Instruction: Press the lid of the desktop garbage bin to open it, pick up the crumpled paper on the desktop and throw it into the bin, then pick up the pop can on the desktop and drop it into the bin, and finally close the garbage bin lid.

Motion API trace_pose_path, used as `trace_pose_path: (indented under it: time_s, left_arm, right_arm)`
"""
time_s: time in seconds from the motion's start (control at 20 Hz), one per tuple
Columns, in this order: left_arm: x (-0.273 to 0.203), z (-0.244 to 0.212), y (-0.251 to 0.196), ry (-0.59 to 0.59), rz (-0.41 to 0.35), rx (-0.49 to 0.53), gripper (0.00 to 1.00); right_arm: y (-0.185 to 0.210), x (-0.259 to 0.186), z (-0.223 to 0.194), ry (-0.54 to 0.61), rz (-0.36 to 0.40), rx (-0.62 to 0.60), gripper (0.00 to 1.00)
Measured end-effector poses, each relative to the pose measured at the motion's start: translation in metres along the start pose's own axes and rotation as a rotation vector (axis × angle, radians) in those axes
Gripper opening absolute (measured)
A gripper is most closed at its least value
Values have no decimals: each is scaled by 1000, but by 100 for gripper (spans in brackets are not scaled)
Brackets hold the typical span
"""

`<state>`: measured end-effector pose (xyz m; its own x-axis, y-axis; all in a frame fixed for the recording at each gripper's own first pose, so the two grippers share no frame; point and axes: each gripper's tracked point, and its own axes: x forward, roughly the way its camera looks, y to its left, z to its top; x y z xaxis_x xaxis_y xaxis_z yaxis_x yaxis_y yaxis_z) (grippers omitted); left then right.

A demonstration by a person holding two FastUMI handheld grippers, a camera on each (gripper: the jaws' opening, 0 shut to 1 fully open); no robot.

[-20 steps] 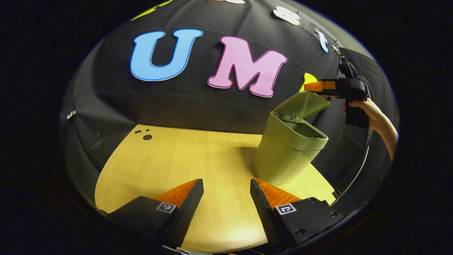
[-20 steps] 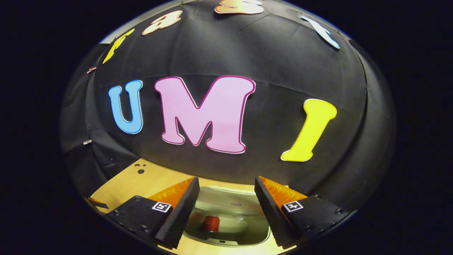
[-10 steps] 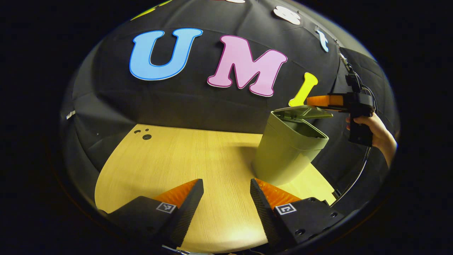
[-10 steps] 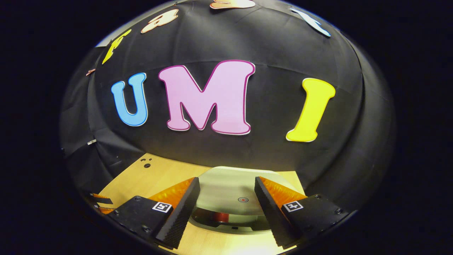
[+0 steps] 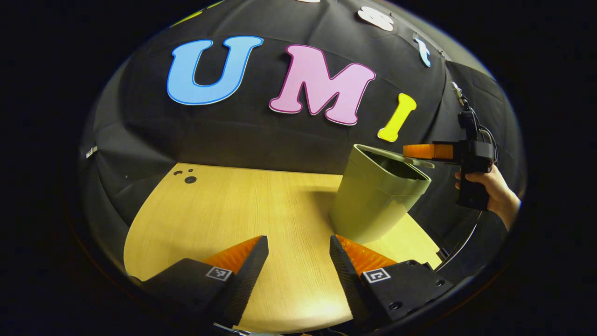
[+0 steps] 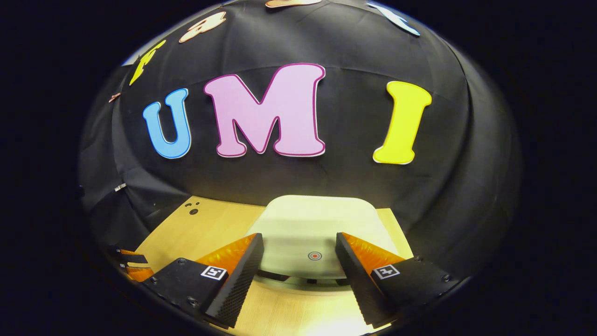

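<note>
The lid (image 6: 312,228) was almost shut on the bin (image 5: 373,196). The right gripper (image 6: 298,266) was held open above it. The left gripper (image 5: 298,266) was held open at 7 o'clock from the bin.

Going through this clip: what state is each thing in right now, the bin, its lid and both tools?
Garbage bin: upright on the table.
Lid: nearly down, a thin gap left at the front edge.
Right tool: open, empty, fingers over the lid's front edge.
Left tool: open, empty, low over the table beside the bin.
</note>
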<state>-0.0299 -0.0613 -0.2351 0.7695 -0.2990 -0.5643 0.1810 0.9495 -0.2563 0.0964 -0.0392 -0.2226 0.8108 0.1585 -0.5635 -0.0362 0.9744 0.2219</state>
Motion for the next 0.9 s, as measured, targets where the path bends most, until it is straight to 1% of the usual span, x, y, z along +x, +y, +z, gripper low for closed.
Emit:
trace_pose_path:
  time_s: [0.15, 0.35, 0.4, 0.6, 0.8, 0.9]
  left_arm:
    - [2, -1, -3, 5, -7, 1, 87]
    - [4, -2, -8, 8, -16, -1, 86]
    - [5, -3, -9, 9, -18, 0, 86]
    - [6, -5, -13, 16, -21, 0, 86]
    - [8, -8, -15, 23, -24, -7, 86]
    - [11, -8, -16, 24, -25, -11, 86]
  right_arm:
    - [-6, -4, -8, 12, 0, -24, 97]
    - [-7, -2, -28, 77, 39, -13, 98]
    - [-8, -2, -25, 57, 42, -14, 98]
    - [-11, -1, -29, 58, 33, -41, 99]
    - [-10, -1, -32, 41, 55, 4, 99]
    - [-8, 0, -38, 56, 62, -35, 99]
